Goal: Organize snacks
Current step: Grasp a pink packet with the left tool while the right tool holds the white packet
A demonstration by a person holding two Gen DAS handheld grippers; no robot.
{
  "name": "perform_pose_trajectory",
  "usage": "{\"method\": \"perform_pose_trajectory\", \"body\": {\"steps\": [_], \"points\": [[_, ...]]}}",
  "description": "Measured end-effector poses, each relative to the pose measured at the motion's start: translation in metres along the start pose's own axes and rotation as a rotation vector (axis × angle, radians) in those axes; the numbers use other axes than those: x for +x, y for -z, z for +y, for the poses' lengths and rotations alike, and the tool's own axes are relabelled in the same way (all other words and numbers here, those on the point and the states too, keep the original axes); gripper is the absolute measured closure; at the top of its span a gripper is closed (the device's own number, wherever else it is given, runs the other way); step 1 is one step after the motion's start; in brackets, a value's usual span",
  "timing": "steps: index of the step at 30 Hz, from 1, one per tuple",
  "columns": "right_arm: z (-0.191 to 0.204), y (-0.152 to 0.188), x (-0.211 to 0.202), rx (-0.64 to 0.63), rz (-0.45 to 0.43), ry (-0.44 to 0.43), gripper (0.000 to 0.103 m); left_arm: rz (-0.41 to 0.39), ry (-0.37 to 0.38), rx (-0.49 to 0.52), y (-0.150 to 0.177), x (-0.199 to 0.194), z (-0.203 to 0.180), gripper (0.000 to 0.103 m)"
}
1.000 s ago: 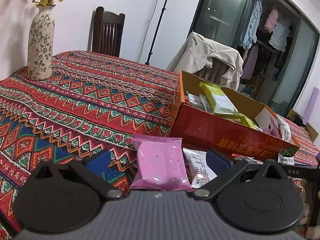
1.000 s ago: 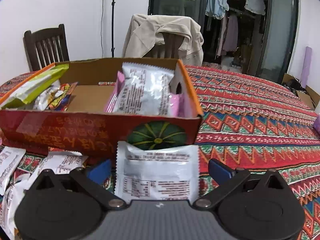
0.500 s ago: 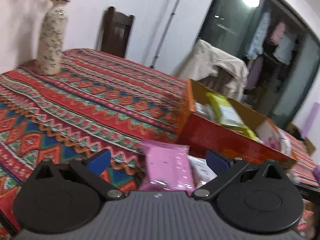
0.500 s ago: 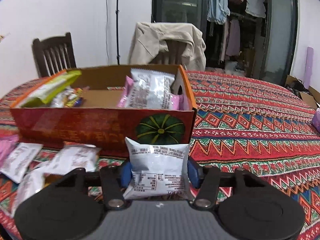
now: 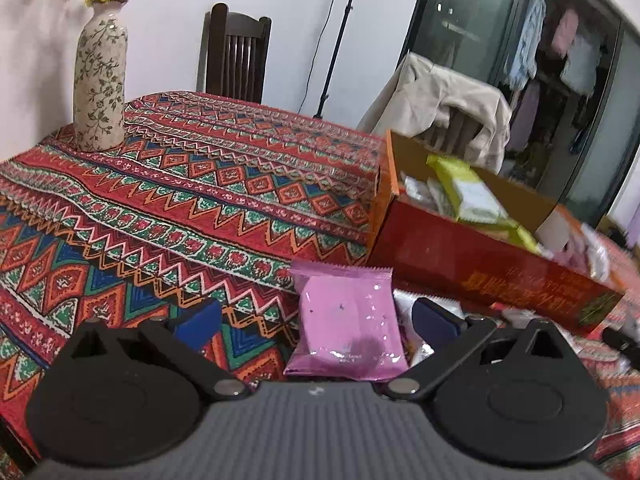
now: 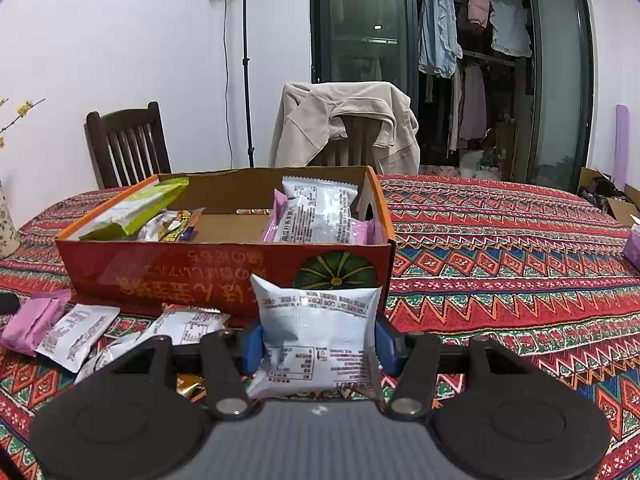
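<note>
A red cardboard box with an orange rim stands on the table and holds green, pink and silver snack packets; it also shows in the left wrist view. My right gripper is shut on a silver snack packet and holds it above the table in front of the box. My left gripper is open, with a pink snack packet lying on the cloth between its blue fingers. Loose silver packets and the pink packet lie left of the right gripper.
A patterned red tablecloth covers the table. A floral vase stands at the far left corner. A dark wooden chair and a chair draped with a beige jacket stand behind the table.
My right gripper closed on the silver packet and lifted it back from the box. My left gripper stayed open and shifted slightly over the pink packet.
</note>
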State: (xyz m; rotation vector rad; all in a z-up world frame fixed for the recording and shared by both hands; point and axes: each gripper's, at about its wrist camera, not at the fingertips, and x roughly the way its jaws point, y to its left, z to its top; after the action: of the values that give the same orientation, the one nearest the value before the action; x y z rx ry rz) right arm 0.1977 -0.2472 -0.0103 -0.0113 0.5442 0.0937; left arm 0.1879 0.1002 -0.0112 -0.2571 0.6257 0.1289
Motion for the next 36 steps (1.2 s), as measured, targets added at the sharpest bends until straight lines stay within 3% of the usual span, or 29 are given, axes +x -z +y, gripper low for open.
{"method": "perform_pose_trajectory", "body": {"steps": [6,13,17,36], "points": [[0.001,0.002,0.002,-0.002,0.004,-0.001,0.049,0.100,-0.090,0.074,0.002,0.025,-0.018,0.000],[0.002,0.004,-0.001,-0.012,-0.007,-0.006,0.048,0.079,-0.146,0.142,0.012,0.030,-0.027,0.002],[0.004,0.005,-0.001,-0.020,-0.009,0.000,0.048,0.043,-0.119,0.179,0.012,0.024,-0.032,0.041],[0.006,-0.001,-0.008,-0.030,-0.037,0.000,0.048,-0.047,-0.065,0.127,0.000,-0.016,-0.027,0.042]]}}
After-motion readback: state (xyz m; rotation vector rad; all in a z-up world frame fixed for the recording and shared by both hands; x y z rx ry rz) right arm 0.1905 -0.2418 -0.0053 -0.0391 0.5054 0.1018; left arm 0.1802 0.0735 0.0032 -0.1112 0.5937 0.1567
